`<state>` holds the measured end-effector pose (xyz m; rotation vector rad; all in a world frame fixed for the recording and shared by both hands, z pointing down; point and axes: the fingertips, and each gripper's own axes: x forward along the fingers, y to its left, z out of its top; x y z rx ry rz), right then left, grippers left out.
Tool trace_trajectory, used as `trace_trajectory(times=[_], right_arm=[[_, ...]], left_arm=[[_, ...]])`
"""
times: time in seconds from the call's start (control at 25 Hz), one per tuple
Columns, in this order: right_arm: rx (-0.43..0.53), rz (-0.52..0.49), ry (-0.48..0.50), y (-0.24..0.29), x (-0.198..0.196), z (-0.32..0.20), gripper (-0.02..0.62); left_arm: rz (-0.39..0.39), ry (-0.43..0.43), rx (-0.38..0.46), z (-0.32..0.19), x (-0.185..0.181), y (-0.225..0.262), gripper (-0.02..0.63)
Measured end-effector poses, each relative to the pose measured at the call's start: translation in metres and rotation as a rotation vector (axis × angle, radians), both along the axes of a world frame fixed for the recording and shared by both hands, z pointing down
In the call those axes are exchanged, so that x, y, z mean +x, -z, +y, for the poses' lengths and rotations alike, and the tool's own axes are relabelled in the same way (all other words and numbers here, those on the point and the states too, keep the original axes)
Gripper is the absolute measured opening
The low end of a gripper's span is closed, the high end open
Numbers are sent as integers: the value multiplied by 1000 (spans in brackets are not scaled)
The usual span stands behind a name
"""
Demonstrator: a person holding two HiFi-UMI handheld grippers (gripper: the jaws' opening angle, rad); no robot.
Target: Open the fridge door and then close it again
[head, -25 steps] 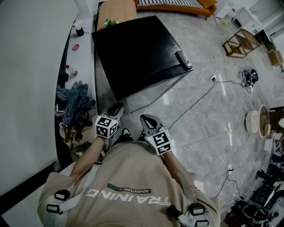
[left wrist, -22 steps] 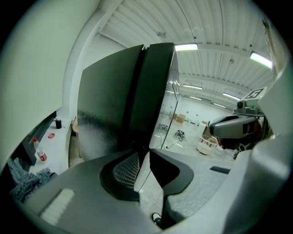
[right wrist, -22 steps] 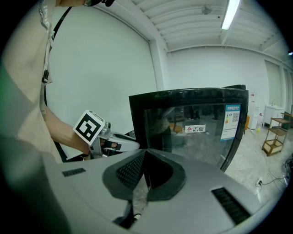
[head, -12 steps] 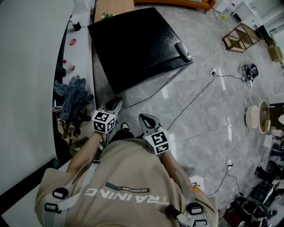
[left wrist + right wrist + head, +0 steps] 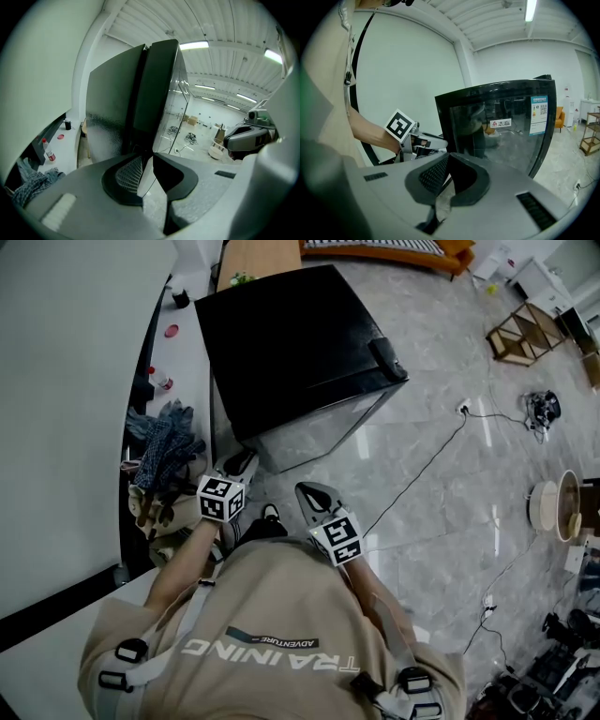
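Both the left gripper [image 5: 244, 463] and right gripper [image 5: 316, 495] hang at our waist, jaws together and empty, facing the fridge [image 5: 291, 343], its door [image 5: 319, 432] not yet opened.

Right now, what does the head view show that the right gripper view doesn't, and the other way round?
Only the head view shows the flat top of the black glass-door fridge, the heap of blue checked cloth by the wall, and the small red-capped bottle on the white ledge. Only the right gripper view shows the fridge's glass front, with its white label in red characters and blue-and-white sticker, plus the ceiling strip light. Both show the fridge and the left gripper with its square-marker cube.
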<state>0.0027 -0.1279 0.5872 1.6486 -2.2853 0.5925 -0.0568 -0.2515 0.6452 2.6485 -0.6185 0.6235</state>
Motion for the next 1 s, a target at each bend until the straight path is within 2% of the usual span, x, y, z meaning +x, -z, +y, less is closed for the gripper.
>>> trace_trajectory(times=[0.48,0.6,0.8,1.0], right_arm=[[-3,-35,-3,-1,21,21,-5],[-3,-31,4,-1,24,27,-5],[10,-20,6,6,33,35,-5],[1,-22,17,0,34,60,-5]], left_arm=[[-31,62,14,2,-2,0,61],[-32,29,24,29,-1,0,61],[-35,119,54,68,3,-1,61],[-53,133,55,74,3,-4,61]])
